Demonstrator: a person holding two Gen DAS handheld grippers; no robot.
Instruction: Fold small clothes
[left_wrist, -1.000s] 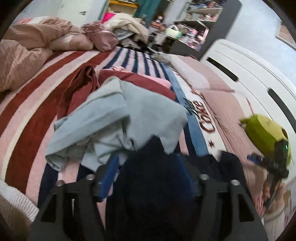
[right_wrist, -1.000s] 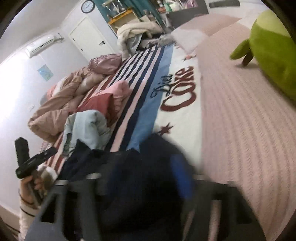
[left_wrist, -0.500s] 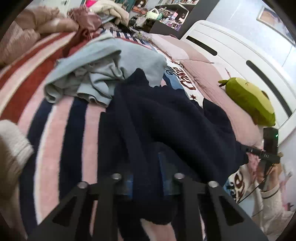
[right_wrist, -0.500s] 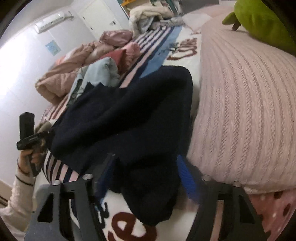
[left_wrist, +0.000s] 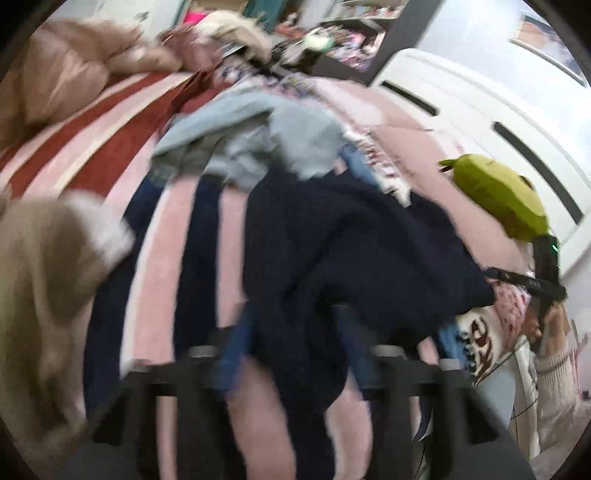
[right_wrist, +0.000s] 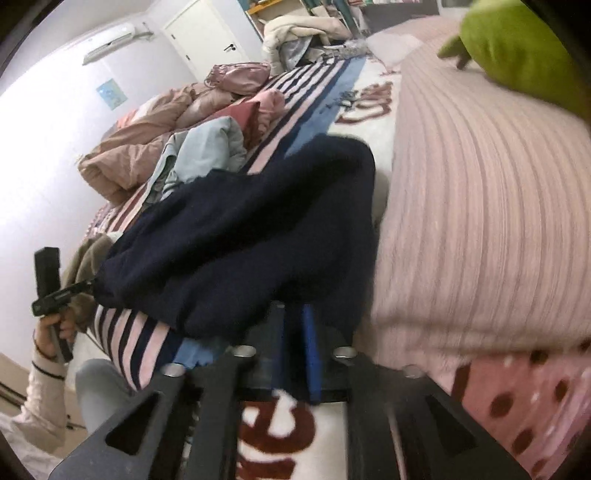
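Observation:
A dark navy garment (left_wrist: 351, 243) lies spread on the striped bed cover (left_wrist: 155, 236); it also shows in the right wrist view (right_wrist: 251, 229). My left gripper (left_wrist: 295, 332) has its blue fingers apart around the garment's near edge, and the cloth hangs down between them. My right gripper (right_wrist: 299, 332) is shut on the garment's near corner at the bed's edge. Each gripper shows in the other's view, the right one (left_wrist: 532, 284) and the left one (right_wrist: 55, 291).
A light blue garment (left_wrist: 266, 136) lies crumpled behind the navy one, with red and pink clothes (right_wrist: 255, 107) further back. A beige and white garment (left_wrist: 44, 266) is at the left. A green plush toy (left_wrist: 498, 195) sits on the pink knitted blanket (right_wrist: 480, 206).
The navy garment has been pulled toward the bed's near edge and laid flatter. My left gripper's fingers have spread apart. My right gripper's fingers have closed on the cloth.

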